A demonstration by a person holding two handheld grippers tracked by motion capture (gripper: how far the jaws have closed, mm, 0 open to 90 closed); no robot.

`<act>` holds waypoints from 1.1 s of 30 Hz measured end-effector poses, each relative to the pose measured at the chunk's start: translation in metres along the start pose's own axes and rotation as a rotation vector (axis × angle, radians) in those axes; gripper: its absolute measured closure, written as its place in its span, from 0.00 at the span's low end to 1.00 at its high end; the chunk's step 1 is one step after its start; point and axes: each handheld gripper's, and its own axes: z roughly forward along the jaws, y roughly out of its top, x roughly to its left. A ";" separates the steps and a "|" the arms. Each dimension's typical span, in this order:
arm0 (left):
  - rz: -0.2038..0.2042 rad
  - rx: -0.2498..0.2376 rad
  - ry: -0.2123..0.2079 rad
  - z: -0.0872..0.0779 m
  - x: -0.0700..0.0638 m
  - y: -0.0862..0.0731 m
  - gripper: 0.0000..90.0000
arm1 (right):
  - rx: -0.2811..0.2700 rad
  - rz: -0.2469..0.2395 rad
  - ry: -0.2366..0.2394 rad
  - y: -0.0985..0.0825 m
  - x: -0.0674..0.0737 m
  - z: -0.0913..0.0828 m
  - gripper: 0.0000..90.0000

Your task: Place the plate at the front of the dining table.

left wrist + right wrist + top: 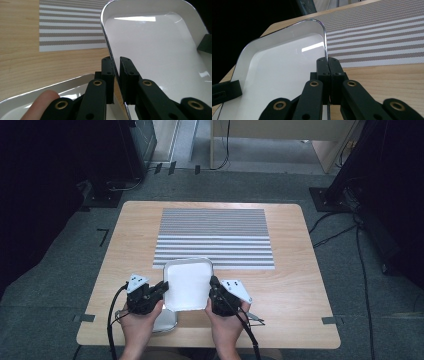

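A white rectangular tray [189,285] with a shiny metal rim hangs just above the table's near side, held from both sides. My left gripper [162,287] is shut on its left rim; in the left gripper view the jaws [117,60] pinch the thin rim of the tray [155,50]. My right gripper [214,282] is shut on the right rim, and in the right gripper view its jaws [327,60] clamp the edge of the tray [282,67]. The tray's inside is bare.
A second white tray [167,322] lies on the wooden table [290,285] under my left hand, also seen below my left jaws [62,86]. A grey-and-white striped placemat [215,232] covers the table's middle and far part. Dark equipment and cables surround the table.
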 end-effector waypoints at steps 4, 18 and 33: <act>0.003 0.002 -0.008 0.007 -0.004 0.010 0.92 | 0.009 0.017 0.007 0.010 -0.010 0.004 1.00; -0.028 0.006 -0.077 0.036 -0.008 0.038 0.92 | 0.003 -0.013 0.006 0.044 -0.031 0.020 1.00; -0.071 0.013 -0.097 0.070 -0.005 0.058 0.92 | 0.032 0.010 -0.003 0.063 -0.050 0.048 1.00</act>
